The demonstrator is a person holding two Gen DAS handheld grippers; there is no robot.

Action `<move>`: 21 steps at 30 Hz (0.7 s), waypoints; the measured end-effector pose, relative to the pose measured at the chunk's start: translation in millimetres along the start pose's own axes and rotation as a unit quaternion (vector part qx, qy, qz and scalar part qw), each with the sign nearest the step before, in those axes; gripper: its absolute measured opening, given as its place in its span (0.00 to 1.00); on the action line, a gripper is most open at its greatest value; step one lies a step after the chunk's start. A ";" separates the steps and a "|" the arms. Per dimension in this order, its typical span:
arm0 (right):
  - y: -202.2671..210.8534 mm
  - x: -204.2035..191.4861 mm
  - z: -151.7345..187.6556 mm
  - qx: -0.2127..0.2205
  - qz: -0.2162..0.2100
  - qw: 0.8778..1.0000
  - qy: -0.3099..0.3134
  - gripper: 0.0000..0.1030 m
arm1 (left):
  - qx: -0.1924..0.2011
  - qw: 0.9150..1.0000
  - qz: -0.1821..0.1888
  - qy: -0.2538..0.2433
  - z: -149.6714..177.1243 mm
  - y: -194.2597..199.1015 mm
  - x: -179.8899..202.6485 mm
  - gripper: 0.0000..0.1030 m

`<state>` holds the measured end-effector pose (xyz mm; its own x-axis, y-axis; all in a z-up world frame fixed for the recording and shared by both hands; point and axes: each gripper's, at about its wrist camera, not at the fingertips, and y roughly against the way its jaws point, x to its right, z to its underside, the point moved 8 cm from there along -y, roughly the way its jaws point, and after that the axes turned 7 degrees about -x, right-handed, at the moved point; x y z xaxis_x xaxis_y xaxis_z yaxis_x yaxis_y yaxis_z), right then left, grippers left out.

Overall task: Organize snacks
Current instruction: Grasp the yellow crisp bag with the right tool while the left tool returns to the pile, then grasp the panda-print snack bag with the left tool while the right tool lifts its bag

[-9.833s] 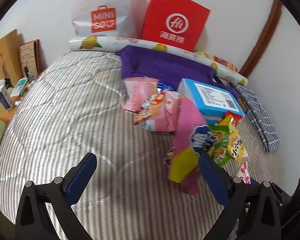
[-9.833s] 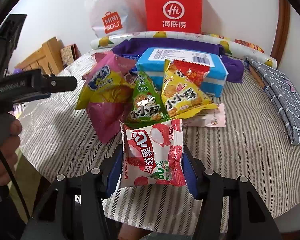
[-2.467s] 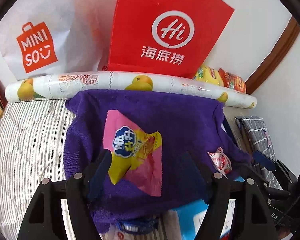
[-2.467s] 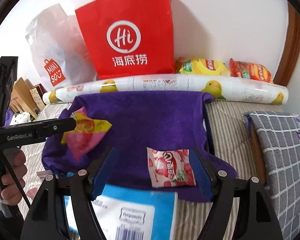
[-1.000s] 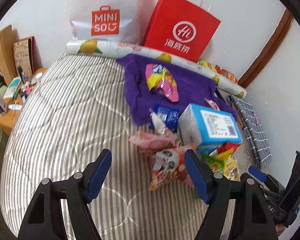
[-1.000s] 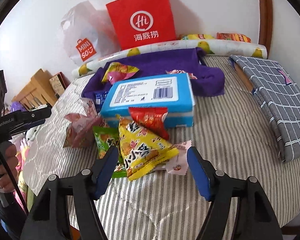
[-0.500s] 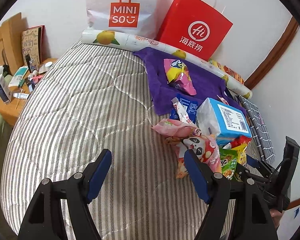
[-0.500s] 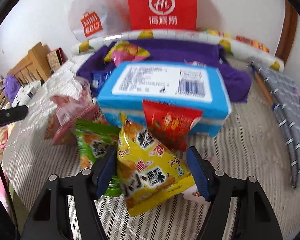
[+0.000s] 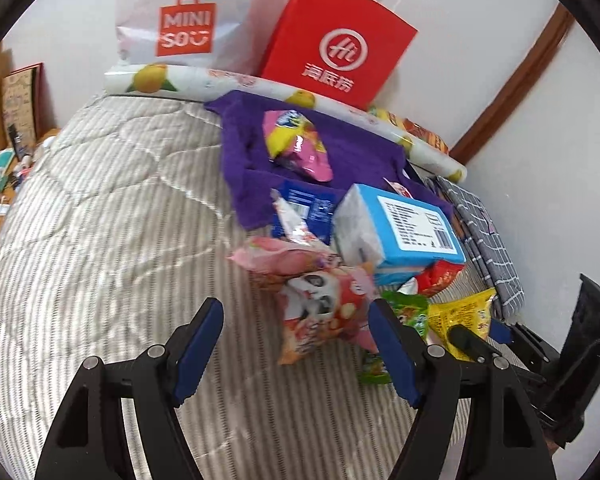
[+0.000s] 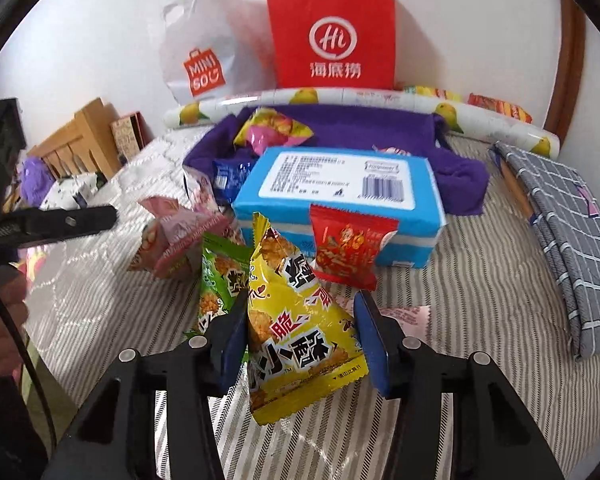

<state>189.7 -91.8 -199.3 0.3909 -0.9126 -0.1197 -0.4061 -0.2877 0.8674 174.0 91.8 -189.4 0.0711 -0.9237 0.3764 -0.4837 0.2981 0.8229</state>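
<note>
My right gripper point(image 10: 302, 308) has its jaws closing on a yellow snack bag point(image 10: 300, 344), and both blue pads press its sides. A green bag point(image 10: 220, 276) lies to its left, and a small red packet point(image 10: 348, 244) leans on the blue box point(image 10: 340, 184) behind. My left gripper point(image 9: 294, 320) hangs open over the striped bed. A pink bag with a panda point(image 9: 320, 300) lies just ahead of its fingertips, untouched. A pink-and-yellow bag point(image 9: 296, 144) rests on the purple cloth point(image 9: 356, 148) at the back.
A red paper bag point(image 10: 332, 32), a white shopping bag point(image 10: 200, 52) and a fruit-printed roll point(image 10: 360, 98) line the wall. Folded grey checked cloth point(image 10: 568, 216) lies on the right. Wooden furniture point(image 10: 80, 140) stands left of the bed, whose left half is bare striped quilt point(image 9: 100, 220).
The right gripper's jaws have come in onto the yellow bag, which now sits between the pads. The left gripper stays open and has drifted closer to the snack pile.
</note>
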 end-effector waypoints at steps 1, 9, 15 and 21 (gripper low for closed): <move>4.3 1.6 -0.1 0.005 -0.001 1.000 -0.003 0.49 | -0.001 1.000 0.003 -0.001 -0.7 -2.9 3.4 0.71; 22.0 19.1 2.6 0.025 0.008 1.000 -0.005 0.49 | -0.041 0.999 0.008 0.009 -0.3 -41.2 17.2 0.74; 17.3 34.0 9.1 0.023 0.002 1.000 -0.017 0.49 | -0.065 0.998 -0.016 0.001 1.8 -63.5 25.5 0.78; 7.6 46.3 19.8 0.012 0.001 0.999 -0.030 0.49 | -0.069 0.996 -0.047 -0.009 2.2 -75.0 29.3 0.76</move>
<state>188.3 -142.0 -207.9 0.3400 -0.9289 -0.1467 -0.4269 -0.2914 0.8561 210.5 41.9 -241.1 0.0934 -0.9530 0.2881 -0.3509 0.2392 0.9053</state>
